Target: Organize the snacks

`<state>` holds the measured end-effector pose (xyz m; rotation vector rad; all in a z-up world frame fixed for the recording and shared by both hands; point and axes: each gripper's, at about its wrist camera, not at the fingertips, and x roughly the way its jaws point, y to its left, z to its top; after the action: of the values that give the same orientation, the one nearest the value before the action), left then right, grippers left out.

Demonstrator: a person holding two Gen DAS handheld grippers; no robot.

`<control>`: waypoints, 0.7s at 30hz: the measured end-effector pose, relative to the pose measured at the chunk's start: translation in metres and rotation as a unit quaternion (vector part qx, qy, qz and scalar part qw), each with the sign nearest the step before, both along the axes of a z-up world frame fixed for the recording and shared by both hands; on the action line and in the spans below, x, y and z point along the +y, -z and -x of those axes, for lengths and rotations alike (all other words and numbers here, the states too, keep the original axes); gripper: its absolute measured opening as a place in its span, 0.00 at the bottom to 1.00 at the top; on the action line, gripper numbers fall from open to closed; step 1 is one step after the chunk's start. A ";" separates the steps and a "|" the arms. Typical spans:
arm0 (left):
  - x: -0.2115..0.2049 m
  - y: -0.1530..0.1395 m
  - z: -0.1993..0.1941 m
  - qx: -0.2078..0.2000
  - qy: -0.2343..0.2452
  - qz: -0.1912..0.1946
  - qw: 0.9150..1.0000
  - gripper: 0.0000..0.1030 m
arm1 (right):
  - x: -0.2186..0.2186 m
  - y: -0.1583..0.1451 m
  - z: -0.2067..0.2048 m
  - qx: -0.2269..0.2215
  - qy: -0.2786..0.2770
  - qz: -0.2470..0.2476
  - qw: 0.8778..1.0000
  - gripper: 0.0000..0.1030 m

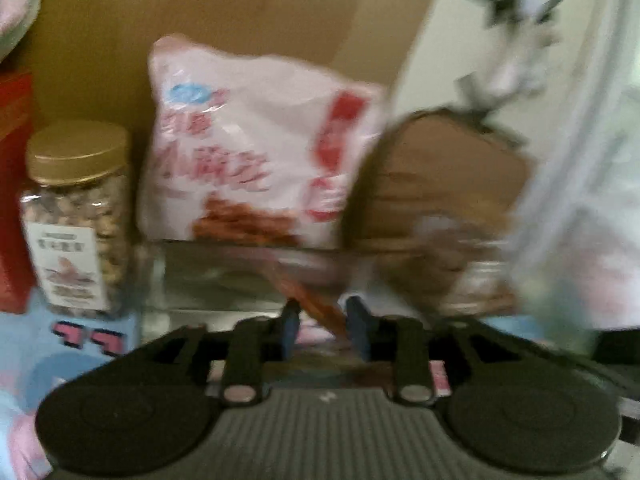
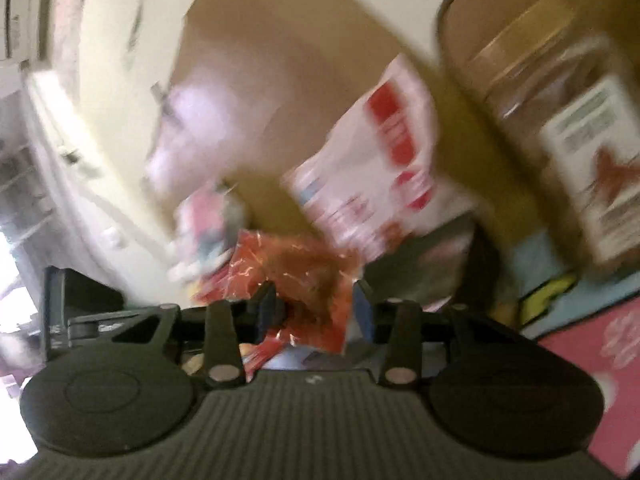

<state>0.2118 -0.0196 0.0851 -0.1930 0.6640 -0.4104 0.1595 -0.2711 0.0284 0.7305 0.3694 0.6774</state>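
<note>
In the left wrist view a pink-white snack bag [image 1: 256, 148] stands against a cardboard wall, behind a clear bin [image 1: 224, 280]. A nut jar with a gold lid [image 1: 76, 216] stands to its left. A second, blurred jar [image 1: 440, 216] is at the right, tilted. My left gripper [image 1: 324, 328] has its fingers close together around a thin orange-red strip [image 1: 316, 304]. In the right wrist view my right gripper [image 2: 316, 312] is shut on a red crinkly snack packet [image 2: 300, 272]. The pink-white bag [image 2: 380, 160] and a jar [image 2: 572, 140] show behind, blurred.
A red box [image 1: 14, 188] stands at the far left. The cardboard box wall [image 1: 240, 12] closes the back. A blue and pink patterned mat [image 2: 592, 320] covers the surface. A blurred white plastic bag [image 1: 580, 180] is at the right.
</note>
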 end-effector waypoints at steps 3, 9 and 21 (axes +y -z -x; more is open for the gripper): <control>0.003 0.011 -0.011 0.023 -0.021 0.000 1.000 0.28 | -0.015 0.002 0.009 -0.001 0.022 0.015 1.000 0.45; 0.019 0.000 0.016 -0.004 -0.030 -0.004 1.000 0.31 | -0.024 0.000 0.009 -0.003 0.020 -0.001 1.000 0.45; 0.052 0.002 0.103 -0.010 -0.016 -0.001 1.000 0.35 | -0.011 0.008 0.013 0.015 0.008 0.028 0.999 0.45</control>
<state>0.1089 0.0328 0.0828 -0.1968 0.6412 -0.3807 0.1467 -0.2823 0.0204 0.6911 0.4077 0.6391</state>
